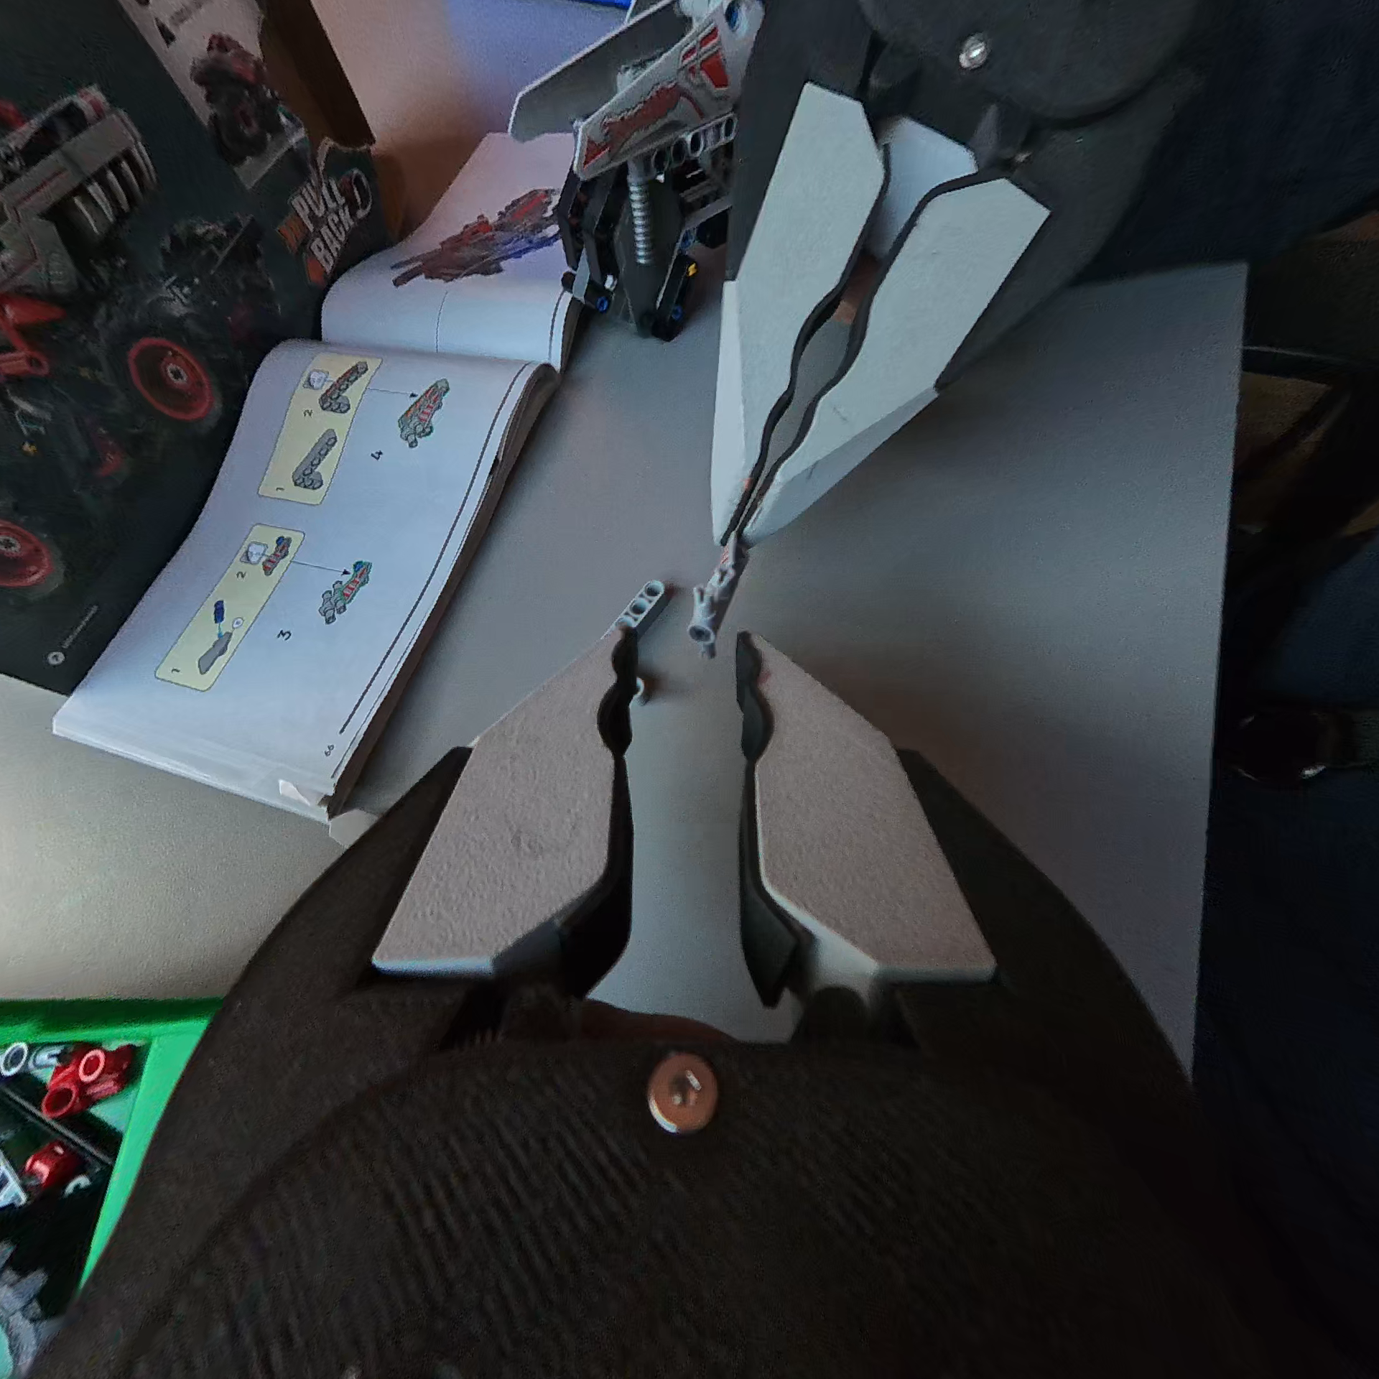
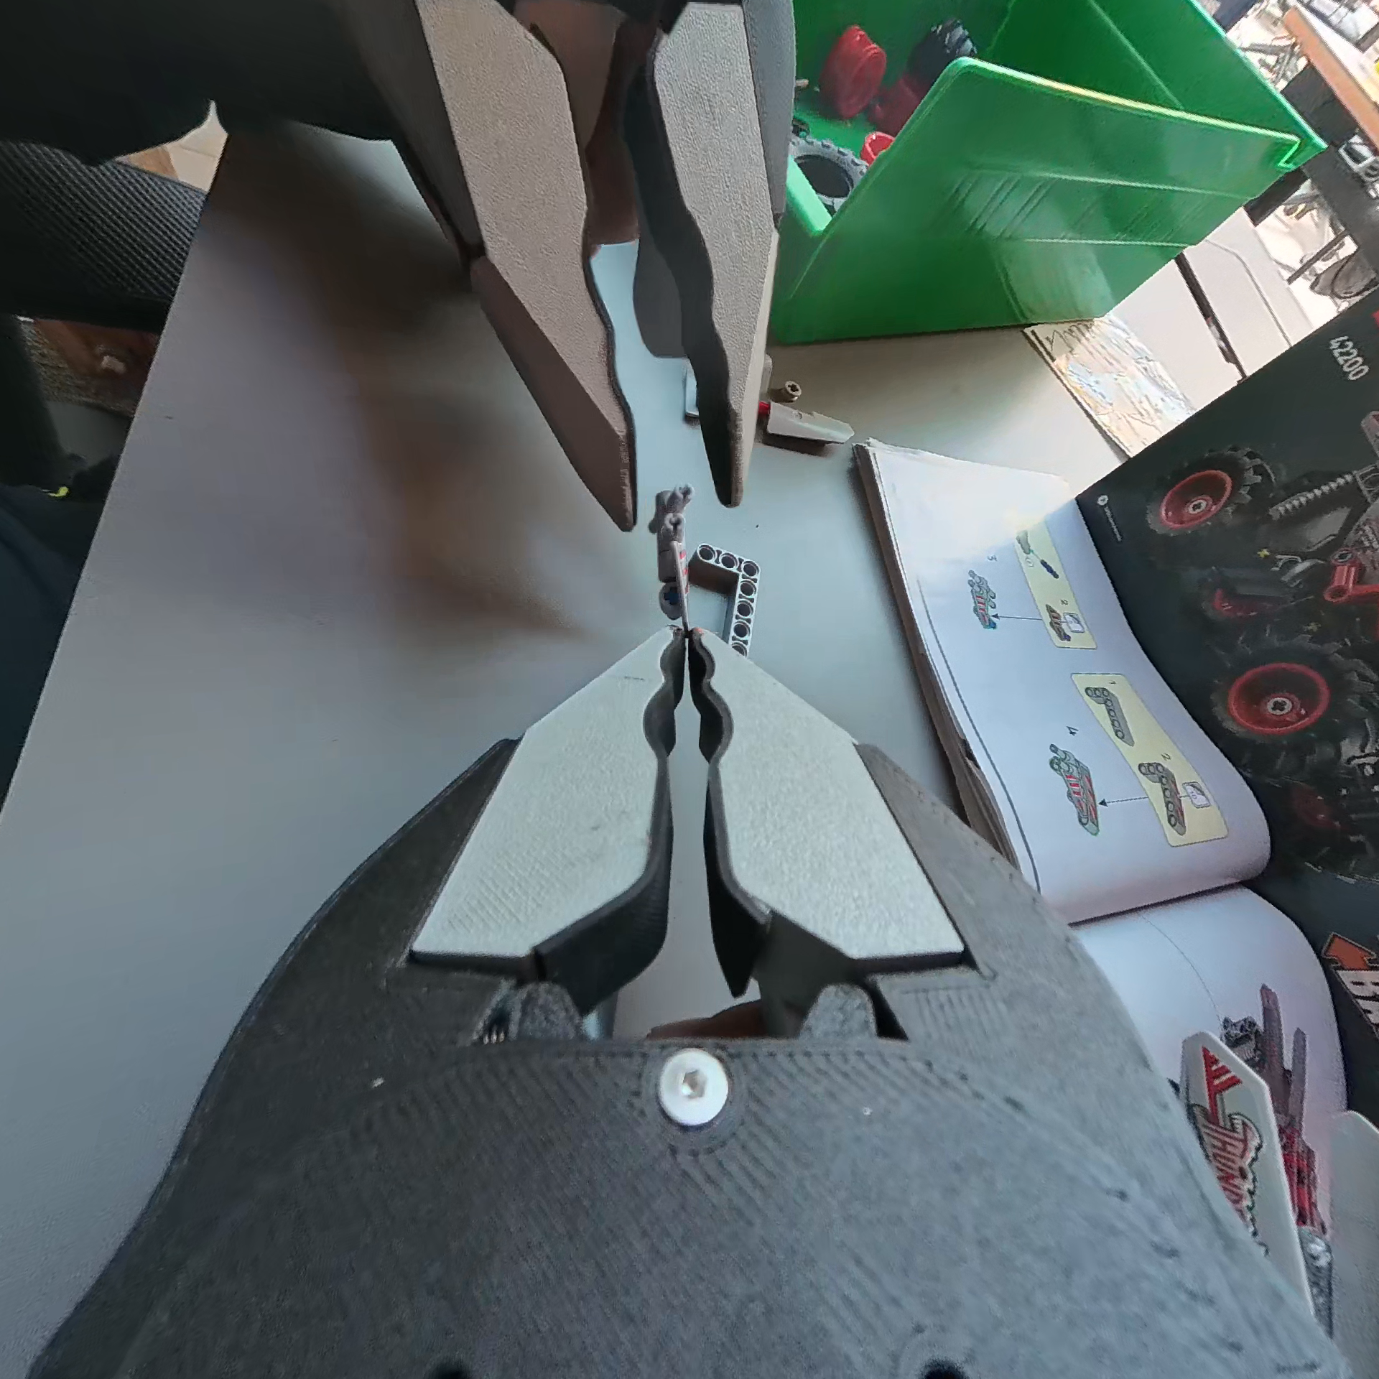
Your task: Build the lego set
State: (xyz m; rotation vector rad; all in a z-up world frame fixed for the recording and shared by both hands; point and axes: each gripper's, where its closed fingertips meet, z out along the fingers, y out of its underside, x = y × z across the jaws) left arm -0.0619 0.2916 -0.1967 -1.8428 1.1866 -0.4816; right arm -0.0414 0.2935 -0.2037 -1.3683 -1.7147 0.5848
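Right gripper (image 2: 685,634): black printed body, grey finger plates, nearest the lens in the right wrist view. Fingers pressed together at the tips, pinching one end of a small grey lego assembly (image 2: 671,556) that carries a red-marked sticker face. The piece juts forward from the tips, clear of the grey table (image 2: 336,522).

Left gripper (image 1: 686,649): fingers parted, nothing between them. Its tips flank the free end of the held assembly (image 1: 709,608), near but not touching, as far as the views show.

Grey L-shaped beam (image 2: 735,589): loose on the table just beside the held piece, holes upward.

Handling, by judgement: light, rigid plastic, smooth and apt to swivel under a tip pinch; pin joints may pop apart if squeezed askew. Best taken across the flat sides of the beam, away from the stickered face.

Also present: open instruction booklet (image 1: 313,567), part-built truck (image 1: 649,201), green parts bin (image 2: 1007,209), set box (image 1: 112,298).
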